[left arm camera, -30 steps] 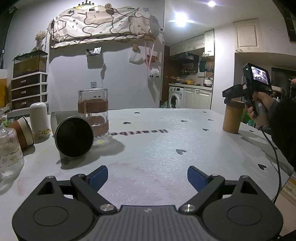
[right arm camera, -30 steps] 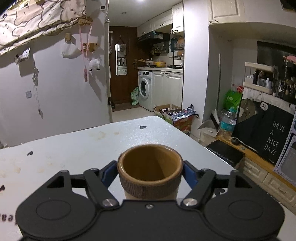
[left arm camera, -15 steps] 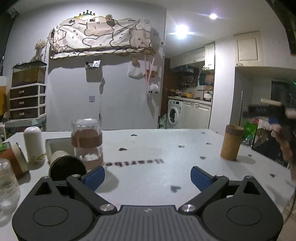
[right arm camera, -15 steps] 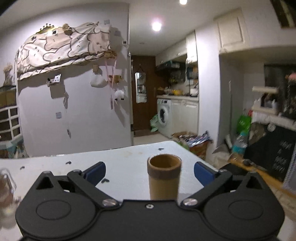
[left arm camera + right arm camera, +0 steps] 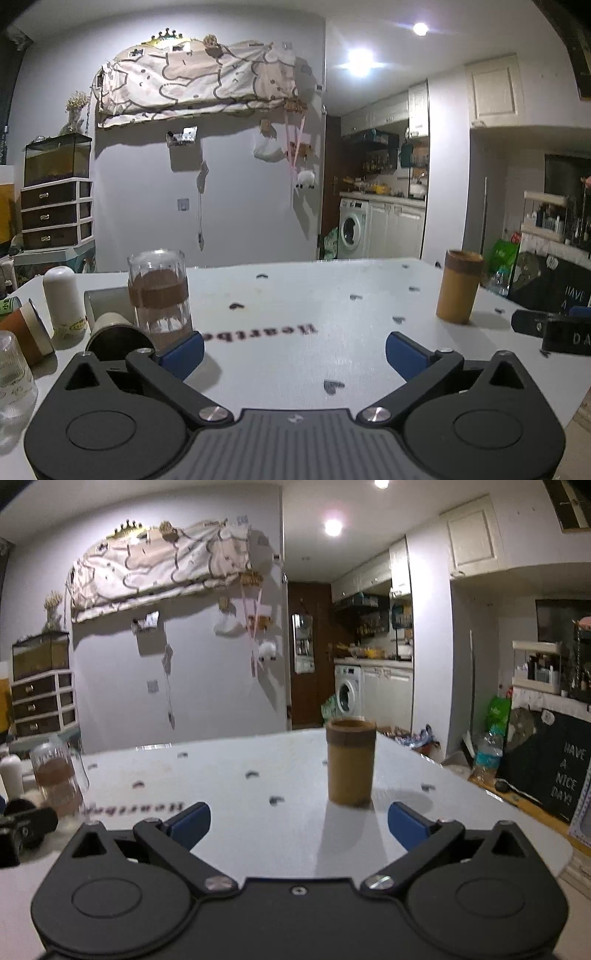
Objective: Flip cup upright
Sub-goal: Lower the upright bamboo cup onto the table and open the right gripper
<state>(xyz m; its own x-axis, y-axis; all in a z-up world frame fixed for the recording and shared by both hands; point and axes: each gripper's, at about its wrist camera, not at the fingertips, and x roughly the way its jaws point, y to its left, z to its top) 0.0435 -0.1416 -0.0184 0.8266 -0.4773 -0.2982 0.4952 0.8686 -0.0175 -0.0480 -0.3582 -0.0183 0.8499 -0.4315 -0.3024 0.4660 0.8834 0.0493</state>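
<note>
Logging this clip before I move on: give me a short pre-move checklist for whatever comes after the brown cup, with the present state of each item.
1. Brown cup standing upright, mouth up, on the white table: ok.
2. Right gripper open and clear of the cup, which stands beyond its fingertips: ok.
3. Left gripper open and holding nothing: ok.
4. Other cups needing a flip: not ok; the dark metal cup lies on its side beside the glass tumbler.
5. Clear approach to the metal cup: not ok; the tumbler stands right next to it, by the left fingertip.
6. Whether the orange cup at the left edge needs flipping: cannot tell.
</note>
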